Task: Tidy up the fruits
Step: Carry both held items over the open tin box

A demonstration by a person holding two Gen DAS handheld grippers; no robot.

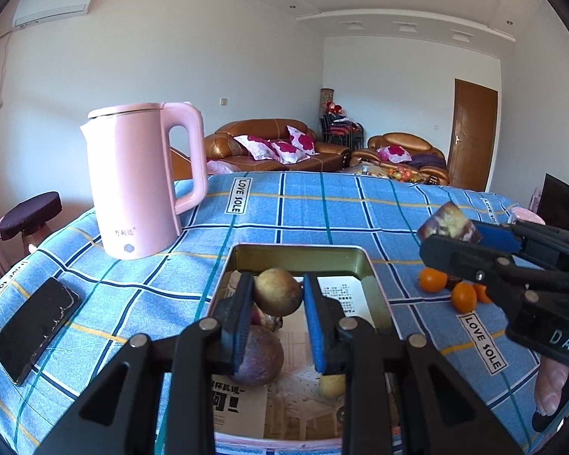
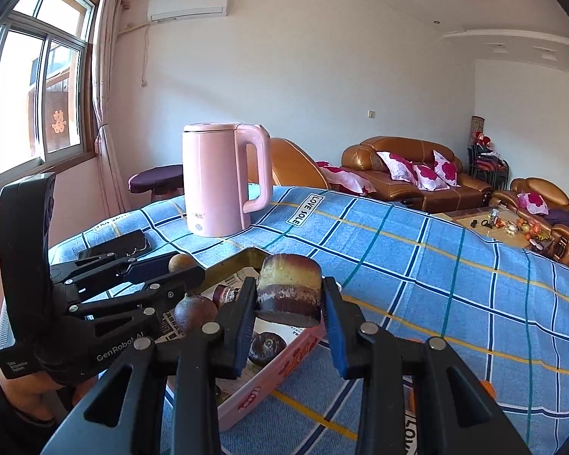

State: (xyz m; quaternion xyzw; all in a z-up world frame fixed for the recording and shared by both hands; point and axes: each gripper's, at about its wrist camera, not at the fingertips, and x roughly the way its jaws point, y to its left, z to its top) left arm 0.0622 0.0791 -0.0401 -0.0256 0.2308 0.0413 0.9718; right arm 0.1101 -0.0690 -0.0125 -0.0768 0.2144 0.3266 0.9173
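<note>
Two fruits are held over the tin, ready to be dropped in.

A brownish round fruit [image 1: 277, 292] is pinched by the left hand-held gripper [image 1: 277, 326] above the open tin [image 1: 371, 269], seemingly for release among the fruits already inside. A cut purple chunk [image 2: 290, 294] is clamped by the right hand-held gripper [image 2: 290, 326] near the tin's edge. Oranges [image 1: 432, 280] are left on the desk [image 1: 322, 208], beside the tin; a kettle [image 1: 140, 178] and phone [image 1: 34, 330] lie apart.

Pink kettle [image 1: 140, 182] upright on blue checked tablecloth [image 1: 360, 208] | black phone [image 1: 36, 328] lying flat near it | brown leather sofa [image 1: 273, 144] with floral cushions beyond | air conditioner [image 2: 187, 5] on wall
</note>
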